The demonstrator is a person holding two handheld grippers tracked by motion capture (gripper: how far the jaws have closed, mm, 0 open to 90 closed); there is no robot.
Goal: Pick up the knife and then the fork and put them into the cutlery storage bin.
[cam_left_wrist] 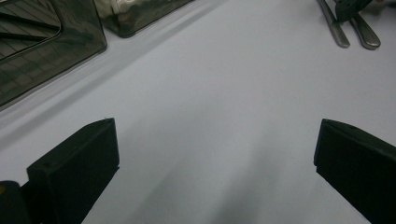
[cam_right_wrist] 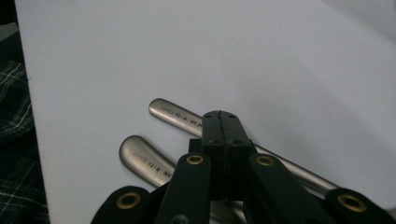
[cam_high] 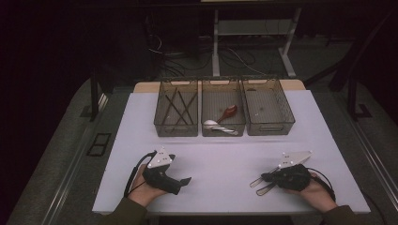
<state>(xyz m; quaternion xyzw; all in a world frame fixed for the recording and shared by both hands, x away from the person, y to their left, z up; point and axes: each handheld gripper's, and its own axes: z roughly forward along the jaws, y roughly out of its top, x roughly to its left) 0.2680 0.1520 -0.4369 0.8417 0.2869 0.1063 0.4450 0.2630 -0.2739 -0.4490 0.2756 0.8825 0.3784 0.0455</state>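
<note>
A: Two metal utensil handles (cam_high: 261,183) lie side by side on the white worktop (cam_high: 225,154), near its front edge and toward the front right corner. Their working ends are hidden beneath the right gripper (cam_high: 268,177), so the kind of utensil cannot be told.

B: State of the right gripper?

A: In the right gripper view its black jaws are pressed flat together, with nothing visible between them. They sit directly above the two handles (cam_right_wrist: 159,140); whether they touch the metal cannot be told. A hand (cam_high: 315,191) holds the gripper from the front edge.

B: And the left gripper (cam_high: 185,180)?

A: It rests near the front edge, left of centre, well apart from the handles. In the left gripper view its jaws stand wide apart over bare worktop (cam_left_wrist: 210,107), holding nothing. The handle tips (cam_left_wrist: 355,32) show at that view's top right corner.

B: Contents toward the back edge?

A: Three dark mesh baskets in a row, touching side to side. The left basket (cam_high: 159,105) holds several dark sticks (cam_high: 178,110). The middle basket (cam_high: 223,84) holds a reddish-brown spoon (cam_high: 227,112) and a white spoon (cam_high: 212,124). The right basket (cam_high: 286,108) stands beside it.
</note>
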